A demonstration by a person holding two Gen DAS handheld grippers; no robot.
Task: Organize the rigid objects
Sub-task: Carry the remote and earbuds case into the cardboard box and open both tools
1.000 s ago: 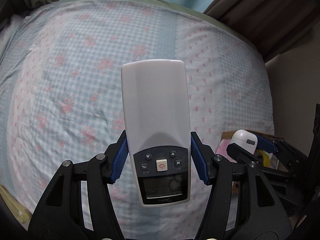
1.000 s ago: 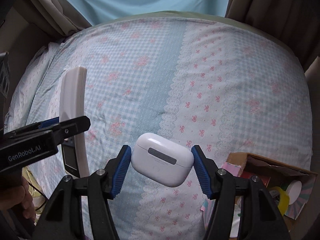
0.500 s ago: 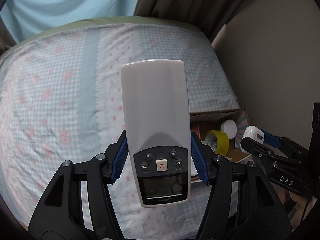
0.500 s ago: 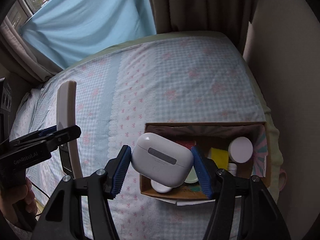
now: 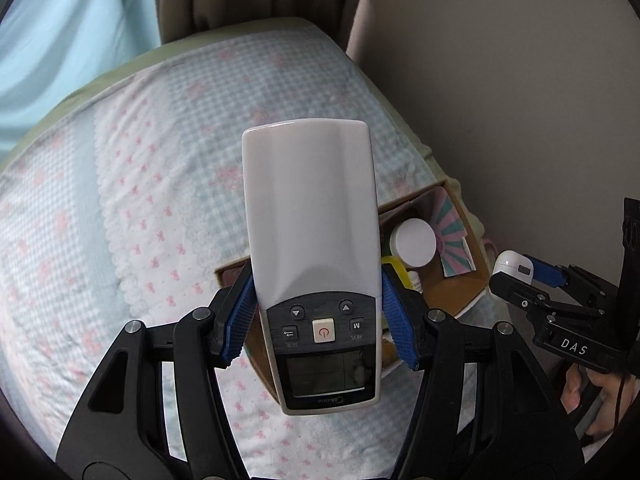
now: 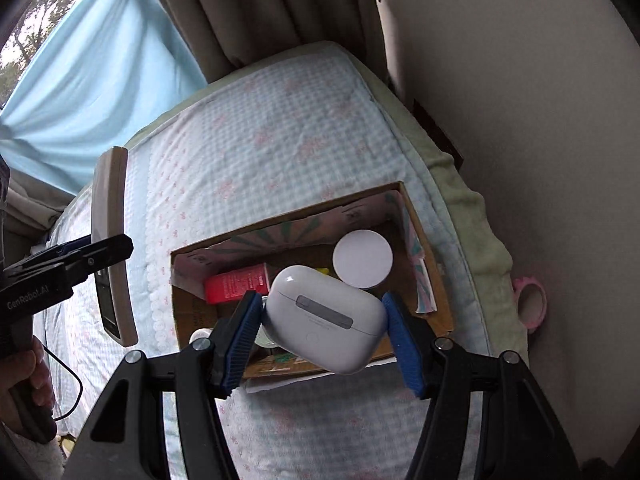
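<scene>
The left tongs (image 5: 316, 320) are clamping a white remote control (image 5: 310, 216) by its sides, holding it in the air over the bed (image 5: 140, 200), near the cardboard box (image 6: 424, 236). The right tongs (image 6: 322, 332) are gripping a white earbud case (image 6: 324, 316) above the box's open top, where a round white lid (image 6: 362, 258) and a red packet (image 6: 236, 282) are already lying. The case is sitting tilted between the pads and risking a slip; released there, it is likely landing on the lid and bouncing.

Black arms, ribbed blue fingers (image 5: 240, 320), silver screws.
</scene>
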